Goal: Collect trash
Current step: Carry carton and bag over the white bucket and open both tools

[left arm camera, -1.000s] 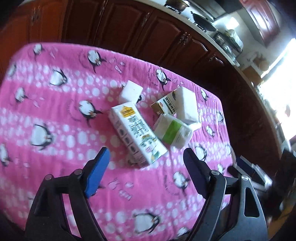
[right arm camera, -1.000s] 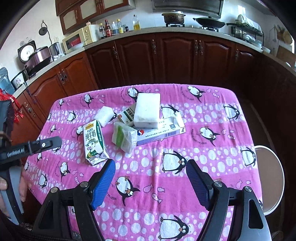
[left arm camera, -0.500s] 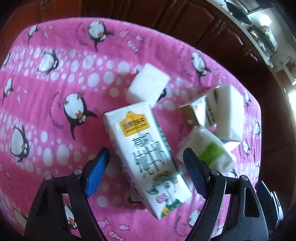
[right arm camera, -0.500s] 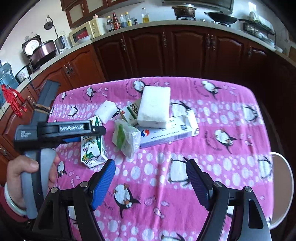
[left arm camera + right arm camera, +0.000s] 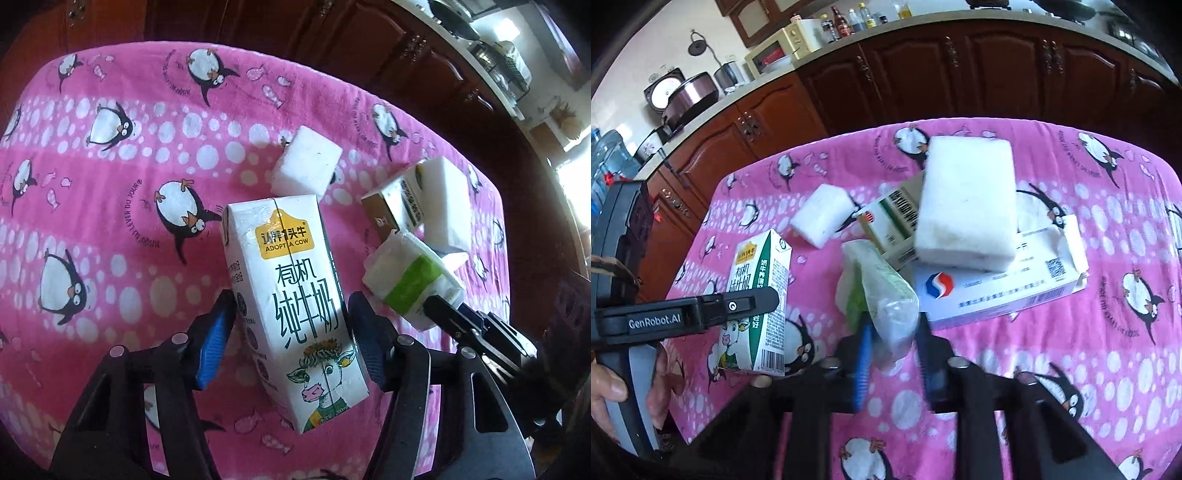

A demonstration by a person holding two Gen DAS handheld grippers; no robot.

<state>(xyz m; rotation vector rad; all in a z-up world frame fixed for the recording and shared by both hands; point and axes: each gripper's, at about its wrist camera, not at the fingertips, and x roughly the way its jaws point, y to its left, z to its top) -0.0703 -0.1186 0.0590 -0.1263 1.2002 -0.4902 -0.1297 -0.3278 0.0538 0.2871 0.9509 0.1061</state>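
Left wrist view shows the left hand-held gripper (image 5: 291,339) closing astride the boxy "ADOPT A COW" carton (image 5: 295,295) on the penguin-print tabletop (image 5: 110,221), while right of the carton the right hand-held gripper (image 5: 892,354) closes on a crinkly tissue pack (image 5: 882,295).

Carton (image 5: 295,291) lies on tablecloth (image 5: 110,206), small foam block (image 5: 306,166) just behind it. Tissue pack (image 5: 879,295) right of carton. Large foam block (image 5: 967,203) rests on two boxes (image 5: 997,291) behind pack.

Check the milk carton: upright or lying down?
Lying down: the milk carton rests flat on the tablecloth, printed face up.
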